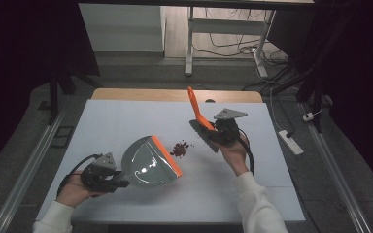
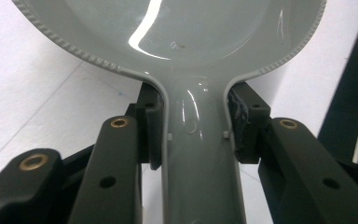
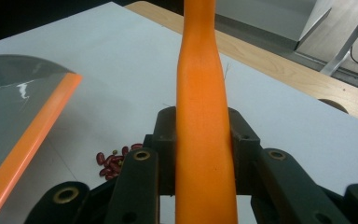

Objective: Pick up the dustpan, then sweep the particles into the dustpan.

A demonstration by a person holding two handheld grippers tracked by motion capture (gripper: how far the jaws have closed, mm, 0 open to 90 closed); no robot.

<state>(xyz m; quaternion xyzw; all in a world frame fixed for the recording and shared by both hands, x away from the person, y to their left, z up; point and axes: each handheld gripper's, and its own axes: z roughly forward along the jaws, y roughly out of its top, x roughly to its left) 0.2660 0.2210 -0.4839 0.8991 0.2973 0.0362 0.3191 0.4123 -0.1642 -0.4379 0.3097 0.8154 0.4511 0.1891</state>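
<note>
A grey dustpan [image 1: 148,162] with an orange lip rests on the white table, its mouth facing a small pile of red beans [image 1: 180,148]. My left gripper [image 1: 118,177] is shut on the dustpan's handle [image 2: 199,154], which runs between the jaws in the left gripper view. To the right of the beans, my right gripper [image 1: 217,131] is shut on the orange handle of a brush [image 1: 194,107], whose dark bristle head [image 1: 201,133] meets the table. In the right gripper view the orange handle [image 3: 204,121] rises between the jaws, with the beans [image 3: 114,162] and the dustpan's orange lip [image 3: 28,144] at left.
The white table [image 1: 126,116] has a wooden strip along its far edge [image 1: 175,94]. Beyond it stand a white desk frame [image 1: 192,43] and cables on the floor. A power strip [image 1: 290,141] lies off the table's right side.
</note>
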